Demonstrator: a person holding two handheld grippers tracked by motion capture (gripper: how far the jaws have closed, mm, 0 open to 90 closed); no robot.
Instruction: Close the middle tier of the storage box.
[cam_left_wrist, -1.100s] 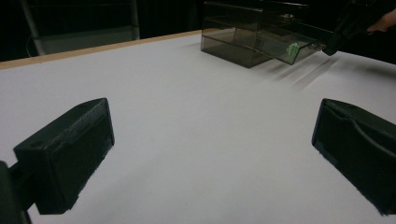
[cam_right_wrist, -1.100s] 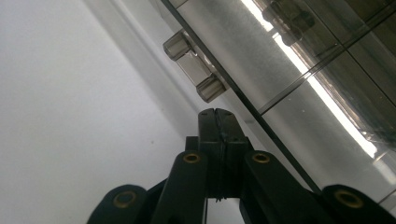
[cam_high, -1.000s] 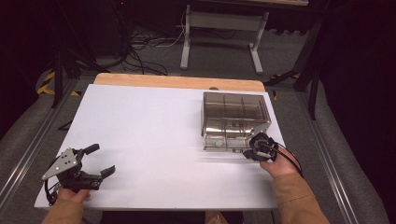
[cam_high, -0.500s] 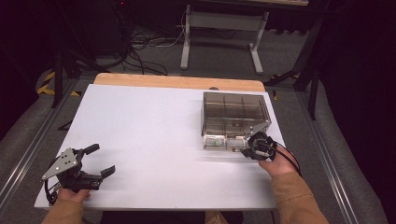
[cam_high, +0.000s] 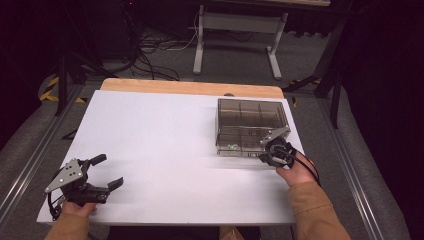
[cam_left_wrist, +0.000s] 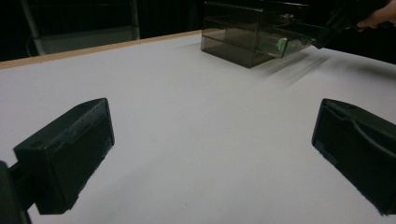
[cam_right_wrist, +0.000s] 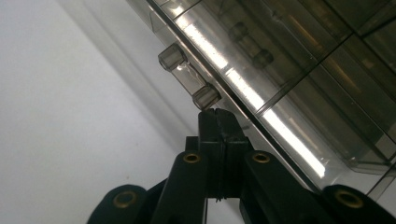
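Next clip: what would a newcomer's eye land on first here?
The smoky transparent plastic drawer cabinet at the far right of the white table stands out, with something small and green in its bottom drawer. The right gripper, jaws shut, sits at that drawer's clear handle. The left gripper rests open at the near left corner.

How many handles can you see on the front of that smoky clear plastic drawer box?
1: a clear handle on the drawer box front, just beyond the shut right gripper's tips. Others may be hidden.
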